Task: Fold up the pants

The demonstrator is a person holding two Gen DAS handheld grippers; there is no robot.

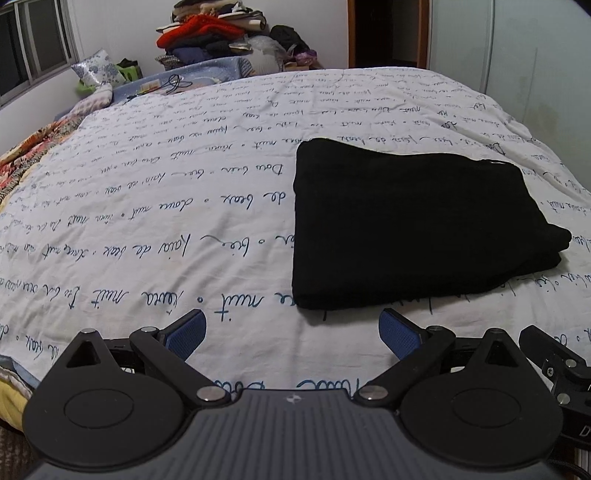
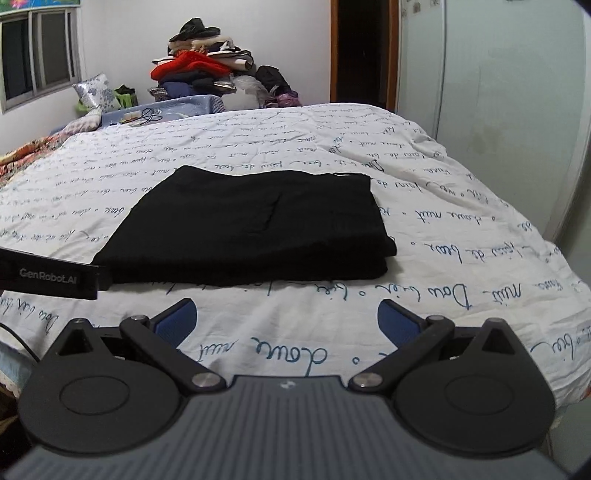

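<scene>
The black pants [image 1: 406, 229] lie folded into a flat rectangle on the white bedspread [image 1: 147, 206] with blue handwriting. In the right wrist view the pants [image 2: 251, 229] sit just ahead, centre-left, on the bedspread [image 2: 443, 236]. My left gripper [image 1: 291, 334] is open and empty, just short of the pants' near left corner. My right gripper [image 2: 286, 323] is open and empty, a little short of the pants' near edge. Part of the left gripper's body [image 2: 48, 277] shows at the left edge of the right wrist view.
A pile of clothes [image 1: 218, 33] with a red garment stands beyond the far end of the bed. A floral pillow [image 1: 98, 68] and a black cable [image 1: 177, 83] lie at the far left. A doorway [image 2: 364, 51] and wardrobe [image 2: 509, 92] are at the right.
</scene>
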